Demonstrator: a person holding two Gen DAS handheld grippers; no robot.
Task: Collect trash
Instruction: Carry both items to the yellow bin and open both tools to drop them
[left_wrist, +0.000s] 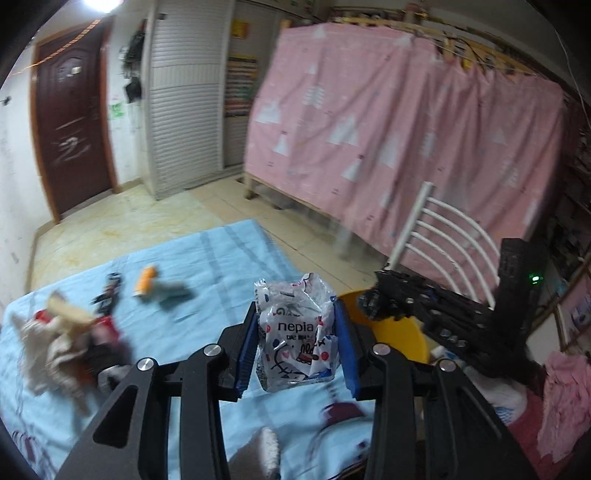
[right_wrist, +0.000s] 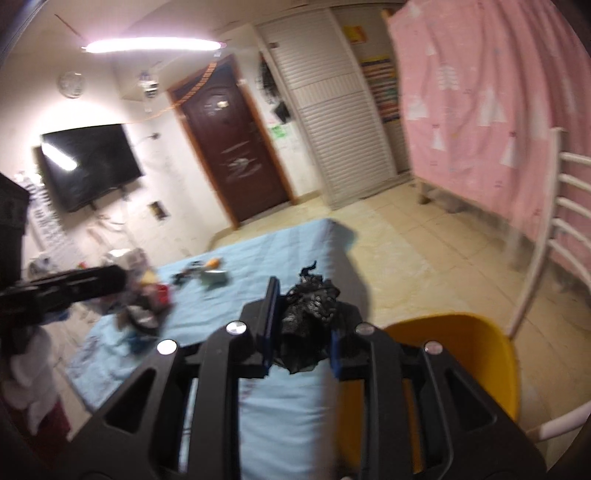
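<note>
Wrappers fill both grippers. The left gripper (left_wrist: 297, 345) has its blue-padded fingers (left_wrist: 246, 350) clamped on a crumpled white printed plastic tissue wrapper (left_wrist: 295, 332), lifted clear above the pale blue bedsheet (left_wrist: 207, 258). The right gripper (right_wrist: 301, 334) is pinched on a wad of crinkled black plastic film (right_wrist: 308, 314), held over the near right edge of the same sheet, just left of a round yellow plastic bin (right_wrist: 476, 350).

Both pieces look very light, soft and springy, so they should crush under the pads rather than resist; thin film is slippery, and a grip across the bunched middle, as now, seems safer than at a loose edge.

More clutter lies far left on the sheet: an orange tube (left_wrist: 146, 280) and a heap of cloth and wrappers (left_wrist: 66, 332), blurred. A white slatted chair (left_wrist: 443, 236) stands right of the bin.
</note>
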